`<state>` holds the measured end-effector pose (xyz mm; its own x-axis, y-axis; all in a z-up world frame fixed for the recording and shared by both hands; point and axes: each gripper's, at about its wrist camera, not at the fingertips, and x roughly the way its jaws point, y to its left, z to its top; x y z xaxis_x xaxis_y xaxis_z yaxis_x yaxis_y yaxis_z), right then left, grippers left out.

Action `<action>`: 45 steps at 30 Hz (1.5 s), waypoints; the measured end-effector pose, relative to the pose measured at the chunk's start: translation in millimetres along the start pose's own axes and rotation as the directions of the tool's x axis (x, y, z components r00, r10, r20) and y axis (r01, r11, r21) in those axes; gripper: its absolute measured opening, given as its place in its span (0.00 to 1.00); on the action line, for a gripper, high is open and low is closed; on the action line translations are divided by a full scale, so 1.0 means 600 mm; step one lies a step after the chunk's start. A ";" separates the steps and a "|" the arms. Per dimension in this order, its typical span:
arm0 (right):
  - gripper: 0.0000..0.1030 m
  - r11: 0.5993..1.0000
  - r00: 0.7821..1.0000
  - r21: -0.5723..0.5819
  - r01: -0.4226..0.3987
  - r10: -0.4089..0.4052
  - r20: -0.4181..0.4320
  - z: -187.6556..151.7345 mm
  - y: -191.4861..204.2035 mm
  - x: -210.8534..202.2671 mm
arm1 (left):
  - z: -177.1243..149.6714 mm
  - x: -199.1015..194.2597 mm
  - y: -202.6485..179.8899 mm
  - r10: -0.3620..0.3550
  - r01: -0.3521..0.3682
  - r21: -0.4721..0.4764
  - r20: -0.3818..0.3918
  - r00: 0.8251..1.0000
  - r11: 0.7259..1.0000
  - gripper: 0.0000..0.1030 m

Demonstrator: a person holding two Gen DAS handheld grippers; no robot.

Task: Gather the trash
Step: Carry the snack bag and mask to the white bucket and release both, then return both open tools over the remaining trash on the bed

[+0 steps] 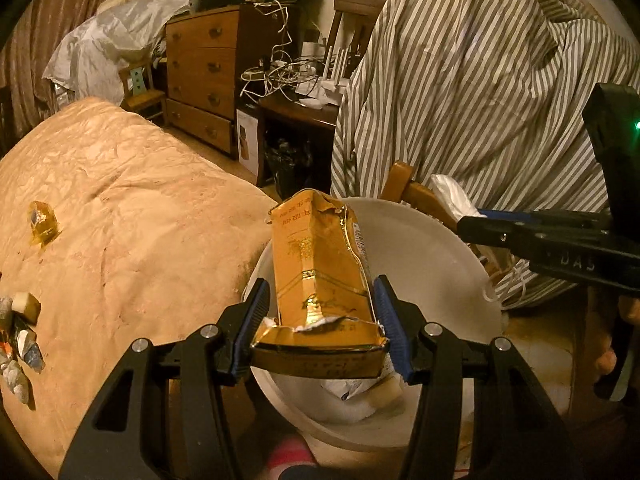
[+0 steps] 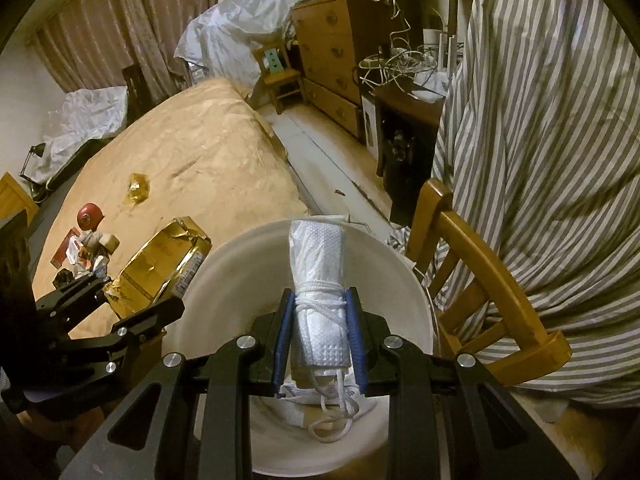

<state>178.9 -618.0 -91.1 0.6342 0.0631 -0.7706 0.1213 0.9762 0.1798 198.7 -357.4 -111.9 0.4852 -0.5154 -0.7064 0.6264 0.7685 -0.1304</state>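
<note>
A round table [image 2: 208, 152] under a crinkled tan cover carries a small crumpled gold wrapper [image 2: 137, 189] lying alone mid-surface, and a cluster of scraps [image 2: 86, 248] with a red cap near its edge.

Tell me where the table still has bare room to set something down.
The tan table is bare between the small yellow wrapper and its far edge, and along the side toward the white bin. It is crowded at the near left corner, where the scrap pile with a red ball lies.
</note>
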 end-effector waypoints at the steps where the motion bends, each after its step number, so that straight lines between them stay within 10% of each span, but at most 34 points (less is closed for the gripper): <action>1: 0.26 1.000 1.000 -0.001 -0.001 0.001 -0.002 -0.003 0.009 -0.001 | 0.002 -0.001 0.001 0.001 -0.001 0.002 0.001 1.000 1.000 0.50; 8: 0.26 1.000 1.000 -0.001 0.001 -0.001 0.000 -0.010 0.021 0.000 | 0.005 0.001 -0.003 0.003 -0.003 0.008 0.004 1.000 1.000 0.52; 12: 0.44 1.000 1.000 0.024 0.005 -0.006 0.029 -0.008 0.014 -0.008 | 0.004 0.000 -0.002 0.016 -0.016 0.005 0.011 1.000 1.000 0.67; 27: 0.44 1.000 0.996 0.015 -0.015 0.013 0.088 -0.010 0.030 -0.040 | -0.006 -0.027 0.014 0.021 -0.021 -0.005 0.029 0.999 1.000 0.68; 37: 0.54 0.974 0.962 -0.152 -0.170 0.197 0.187 0.002 0.218 -0.070 | -0.054 -0.135 0.140 0.124 -0.112 -0.112 0.105 0.987 0.987 0.68; 45: 0.57 0.899 0.925 -0.305 -0.315 0.363 0.115 -0.011 0.431 -0.013 | -0.154 -0.228 0.329 0.302 -0.270 -0.291 0.073 0.950 0.918 0.68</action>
<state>200.1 -364.6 -42.5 0.7180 0.3887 -0.5775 -0.3233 0.9209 0.2178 199.9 -100.4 -105.4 0.6950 -0.2852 -0.6600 0.2664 0.9548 -0.1321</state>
